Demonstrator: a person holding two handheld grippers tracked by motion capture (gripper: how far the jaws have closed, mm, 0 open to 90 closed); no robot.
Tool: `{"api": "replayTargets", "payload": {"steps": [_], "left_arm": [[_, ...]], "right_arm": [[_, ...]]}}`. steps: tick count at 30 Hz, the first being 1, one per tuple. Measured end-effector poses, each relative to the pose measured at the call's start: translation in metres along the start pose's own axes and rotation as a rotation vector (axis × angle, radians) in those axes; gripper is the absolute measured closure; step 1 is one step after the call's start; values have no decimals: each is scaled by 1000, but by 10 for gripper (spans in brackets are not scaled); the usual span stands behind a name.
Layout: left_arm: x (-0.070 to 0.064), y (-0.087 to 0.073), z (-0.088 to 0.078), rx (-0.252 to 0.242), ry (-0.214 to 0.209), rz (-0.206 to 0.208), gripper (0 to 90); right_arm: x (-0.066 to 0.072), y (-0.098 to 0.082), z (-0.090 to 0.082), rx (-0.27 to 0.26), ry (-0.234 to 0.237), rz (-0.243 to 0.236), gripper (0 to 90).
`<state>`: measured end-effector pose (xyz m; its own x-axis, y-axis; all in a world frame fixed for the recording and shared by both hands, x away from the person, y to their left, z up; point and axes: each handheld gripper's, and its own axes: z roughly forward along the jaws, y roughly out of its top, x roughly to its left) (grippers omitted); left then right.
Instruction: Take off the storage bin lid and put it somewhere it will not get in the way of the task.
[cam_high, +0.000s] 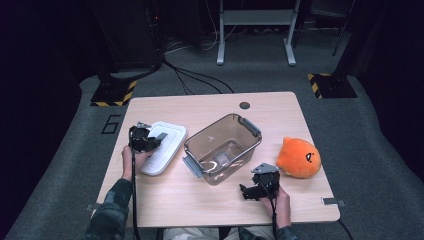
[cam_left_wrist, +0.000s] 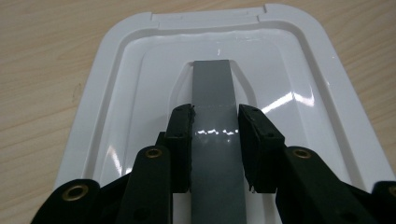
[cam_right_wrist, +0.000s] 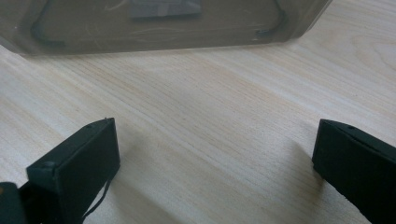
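A white plastic lid (cam_high: 165, 150) lies on the left part of the wooden table (cam_high: 200, 197), with a grey handle strip (cam_left_wrist: 212, 86) down its middle. My left gripper (cam_high: 146, 140) is over the lid (cam_left_wrist: 135, 70); in the left gripper view, the left gripper (cam_left_wrist: 215, 116) has its jaws shut on the two sides of the handle. A clear, tinted storage box (cam_high: 207, 131) with grey side latches stands open at the table's centre. My right gripper (cam_high: 251, 191) rests low over the wood in front of the box (cam_right_wrist: 163, 28); the right gripper (cam_right_wrist: 215, 135) stands wide open, nothing between its jaws.
An orange round plush toy (cam_high: 298, 157) sits at the right of the table, just beyond my right hand. A small grey patch (cam_high: 220, 160) shows on the box's floor. Bare wood lies in front of the box and behind it.
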<state>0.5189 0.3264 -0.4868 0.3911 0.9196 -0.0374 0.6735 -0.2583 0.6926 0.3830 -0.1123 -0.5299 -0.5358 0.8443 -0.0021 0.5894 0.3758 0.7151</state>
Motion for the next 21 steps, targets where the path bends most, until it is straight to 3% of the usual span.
{"api": "replayTargets", "payload": {"steps": [6, 10, 17, 18, 21], "left_arm": [[1, -5, 6, 18, 1, -17, 663], [0, -9, 10, 32, 4, -1, 663], [0, -13, 10, 9, -6, 1, 658], [1, -13, 9, 5, -15, -10, 647], [2, -11, 7, -3, -20, -42, 420]], "right_arm": [[0, 0, 0, -1, 0, -1, 0], [0, 0, 0, -1, 0, -2, 0], [0, 0, 0, -1, 0, -1, 0], [0, 0, 0, -1, 0, -1, 0], [0, 0, 0, -1, 0, -1, 0]]}}
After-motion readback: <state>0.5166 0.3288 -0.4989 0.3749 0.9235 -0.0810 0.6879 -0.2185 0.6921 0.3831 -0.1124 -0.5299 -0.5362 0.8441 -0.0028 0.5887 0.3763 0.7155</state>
